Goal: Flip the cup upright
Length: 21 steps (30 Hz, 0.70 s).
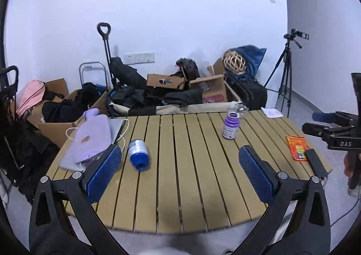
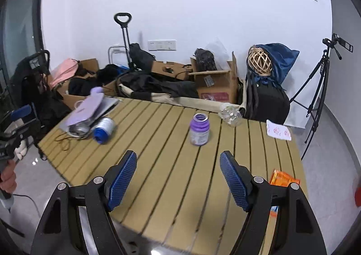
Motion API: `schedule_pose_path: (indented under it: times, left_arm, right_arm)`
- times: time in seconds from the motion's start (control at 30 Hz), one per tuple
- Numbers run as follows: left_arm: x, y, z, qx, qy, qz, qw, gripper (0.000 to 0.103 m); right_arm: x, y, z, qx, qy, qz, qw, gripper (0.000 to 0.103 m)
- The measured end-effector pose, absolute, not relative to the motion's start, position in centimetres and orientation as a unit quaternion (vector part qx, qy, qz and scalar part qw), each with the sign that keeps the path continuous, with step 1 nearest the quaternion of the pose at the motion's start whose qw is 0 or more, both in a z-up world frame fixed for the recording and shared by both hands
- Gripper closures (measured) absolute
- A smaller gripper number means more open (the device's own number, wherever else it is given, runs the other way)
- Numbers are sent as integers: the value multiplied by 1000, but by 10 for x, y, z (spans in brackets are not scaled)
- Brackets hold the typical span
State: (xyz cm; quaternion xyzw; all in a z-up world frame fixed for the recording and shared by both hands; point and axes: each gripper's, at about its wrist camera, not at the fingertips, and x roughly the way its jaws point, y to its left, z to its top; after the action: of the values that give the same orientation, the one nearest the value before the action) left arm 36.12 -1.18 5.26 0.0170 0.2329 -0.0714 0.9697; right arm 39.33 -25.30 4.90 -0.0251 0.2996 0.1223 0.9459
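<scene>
A clear plastic cup lies on its side at the far edge of the slatted wooden table; the left wrist view shows the cup just behind a purple bottle. My right gripper hovers open over the near table edge, well short of the cup, with the purple bottle between them. Over the near middle of the table, my left gripper is open and holds nothing.
A blue-and-white thread spool lies left of centre. A lilac pouch on a laptop fills the far left corner. An orange packet and a black bar lie at the right edge. Boxes and bags crowd the floor behind.
</scene>
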Motion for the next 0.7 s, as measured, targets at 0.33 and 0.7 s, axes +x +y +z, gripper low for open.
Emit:
schedule_pose_path:
  times: [0.33, 0.7]
  left_arm:
    - [201, 13, 55, 31, 165, -35, 985, 0]
    - [63, 10, 20, 35, 58, -11, 998, 0]
  right_arm:
    - [237, -233, 42, -14, 268, 174, 947, 22]
    - [88, -211, 11, -17, 169, 151, 974, 22]
